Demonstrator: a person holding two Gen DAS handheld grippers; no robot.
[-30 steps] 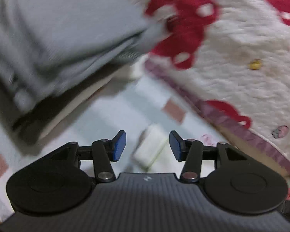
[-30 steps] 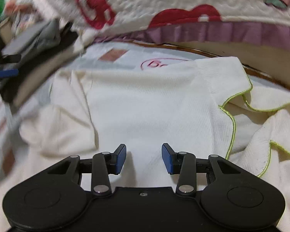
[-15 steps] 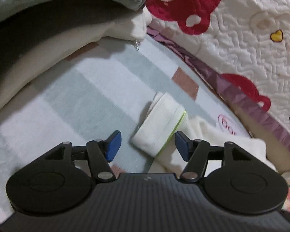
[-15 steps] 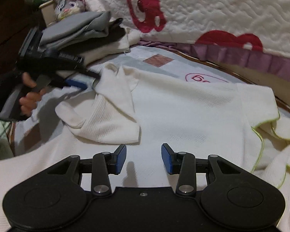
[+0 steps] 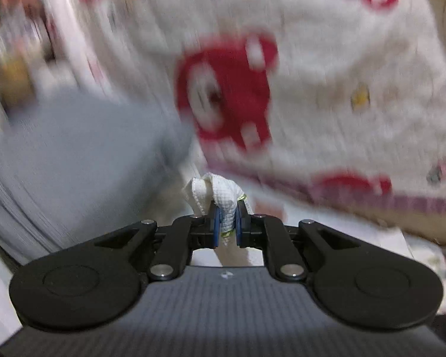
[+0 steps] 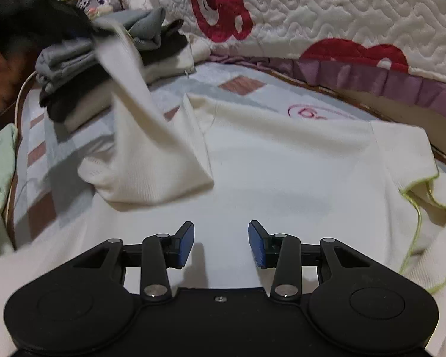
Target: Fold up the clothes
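The left claw (image 5: pixel 226 228) pinches the cuff of the white sweater's sleeve (image 6: pixel 139 119), raised above the sweater (image 6: pixel 282 178) spread on the bed, while the right claw (image 6: pixel 220 244) hovers open; next, probably, laying that sleeve across the body.

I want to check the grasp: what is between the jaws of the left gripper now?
The left wrist view shows a bunched fold of the white garment, its green-trimmed edge included, pinched between the jaws.

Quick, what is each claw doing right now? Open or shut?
Left claw: shut on the white sleeve.
Right claw: open, holding nothing, above the white shirt.
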